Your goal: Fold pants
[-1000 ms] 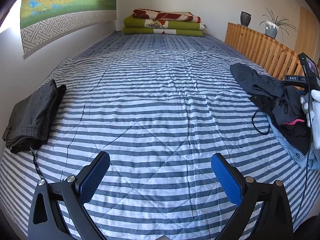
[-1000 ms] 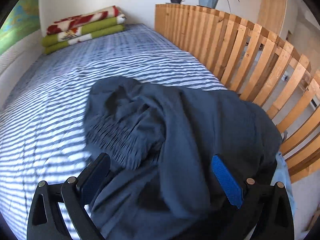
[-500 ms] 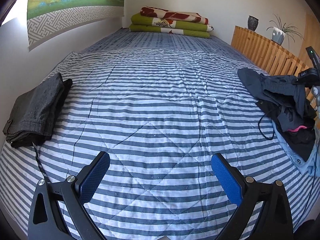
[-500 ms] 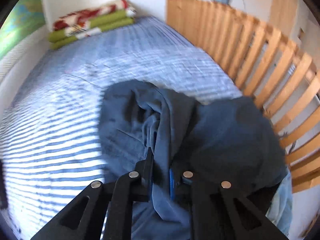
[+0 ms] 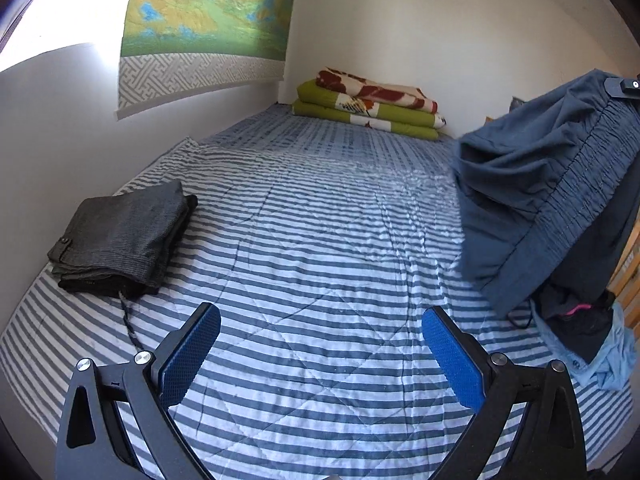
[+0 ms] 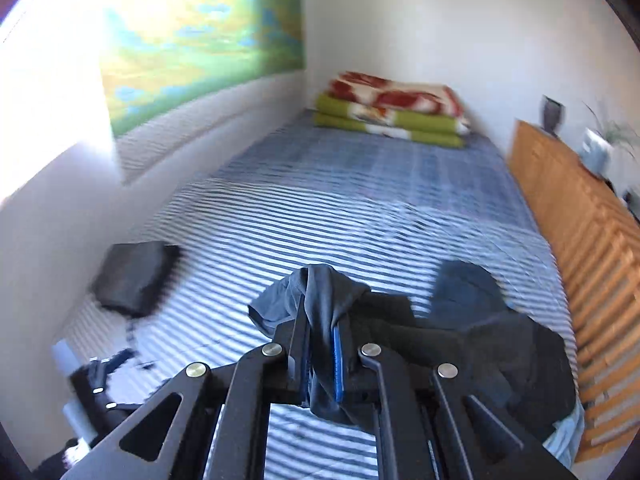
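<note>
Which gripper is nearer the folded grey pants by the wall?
Left. The left gripper hovers open just beside the folded grey pants; the right gripper, clamping blue pants, is farther off.

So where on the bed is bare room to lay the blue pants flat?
The striped quilt is bare in the middle, between the folded dark pants by the wall and the clothes pile at the wooden rail, up to the folded blankets. The rail side is crowded.
</note>
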A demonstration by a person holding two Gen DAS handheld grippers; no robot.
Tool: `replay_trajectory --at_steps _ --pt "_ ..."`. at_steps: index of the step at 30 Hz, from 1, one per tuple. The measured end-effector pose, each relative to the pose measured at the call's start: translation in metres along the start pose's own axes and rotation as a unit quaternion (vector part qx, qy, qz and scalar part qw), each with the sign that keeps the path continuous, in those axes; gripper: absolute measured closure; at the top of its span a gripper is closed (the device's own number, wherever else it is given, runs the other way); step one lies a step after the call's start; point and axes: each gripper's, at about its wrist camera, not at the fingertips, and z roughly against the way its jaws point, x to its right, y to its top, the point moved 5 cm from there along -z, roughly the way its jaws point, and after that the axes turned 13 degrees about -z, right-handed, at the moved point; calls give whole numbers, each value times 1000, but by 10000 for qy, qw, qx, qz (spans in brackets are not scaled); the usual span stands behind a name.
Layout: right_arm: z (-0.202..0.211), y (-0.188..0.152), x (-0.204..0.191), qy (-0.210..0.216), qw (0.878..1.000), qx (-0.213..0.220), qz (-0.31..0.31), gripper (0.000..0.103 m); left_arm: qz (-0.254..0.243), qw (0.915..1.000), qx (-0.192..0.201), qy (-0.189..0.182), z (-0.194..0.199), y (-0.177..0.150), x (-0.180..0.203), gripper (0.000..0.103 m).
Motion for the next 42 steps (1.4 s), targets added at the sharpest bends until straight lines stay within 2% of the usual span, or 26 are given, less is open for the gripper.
replay_trajectory --at_steps 3,5,6,8,9,10,15,19,21,24,28,29,31,32,33,34,35,36,38,42 --pt "13 -3 -54 704 9972 -170 186 95 131 9997 187 76 45 -4 -22 1" --pt "0 -13 -81 1088 9929 -412 254 94 125 9992 289 261 74 -9 -39 1" --pt "-13 -20 -89 1104 9919 -556 306 90 79 9990 303 334 84 -12 -45 1" --pt "-53 -44 -100 886 9903 -955 478 69 -80 9978 233 609 98 -22 -60 1" --pt "-71 -55 -98 657 9911 -1041 501 52 -150 9970 158 742 101 -28 -68 1" --pt "-89 -69 -91 407 9917 -1117 496 51 -190 9965 -3 818 100 -37 -76 1" --pt "-125 -149 -24 283 9822 -1855 -73 51 -341 9944 -853 516 78 -82 -87 1" --pt "-141 -206 40 -151 9756 -2145 -437 48 -696 9898 -1236 144 59 -111 -59 1" --pt "-147 -240 72 -262 9662 -2417 -854 47 -809 9863 -1432 -84 47 -124 -41 1" --pt "-159 -274 98 -194 9514 -2668 -1524 47 -1058 9788 -1733 -264 24 -141 -9 1" --pt "-172 -297 97 75 9364 -2850 -2048 46 -1168 9721 -2026 -166 -11 -150 5 1" --pt "-175 -299 93 129 9351 -2861 -2089 46 -1065 9721 -2081 -207 -18 -150 5 3" --pt "-184 -299 82 191 9351 -2865 -2079 46 -842 9735 -2120 -133 -26 -148 -1 27" --pt "-188 -299 77 140 9373 -2829 -2030 46 -717 9745 -2116 -225 -27 -147 -3 32" --pt "-191 -298 74 74 9394 -2796 -1984 47 -596 9755 -2095 -322 -27 -145 -7 45" --pt "-194 -297 71 36 9411 -2760 -1952 56 -491 9762 -2086 -342 -25 -144 -12 61" --pt "-195 -295 68 19 9431 -2719 -1916 70 -453 9763 -2095 -300 -23 -139 -16 68" --pt "-195 -292 66 57 9422 -2762 -1895 101 -437 9771 -2067 -260 -19 -137 -22 71" --pt "-189 -283 72 176 9421 -2653 -2041 101 -324 9805 -1929 -190 -4 -131 -38 75" --pt "-139 -237 84 176 9606 -1850 -2068 101 -183 9877 -1551 88 36 -104 -74 79"
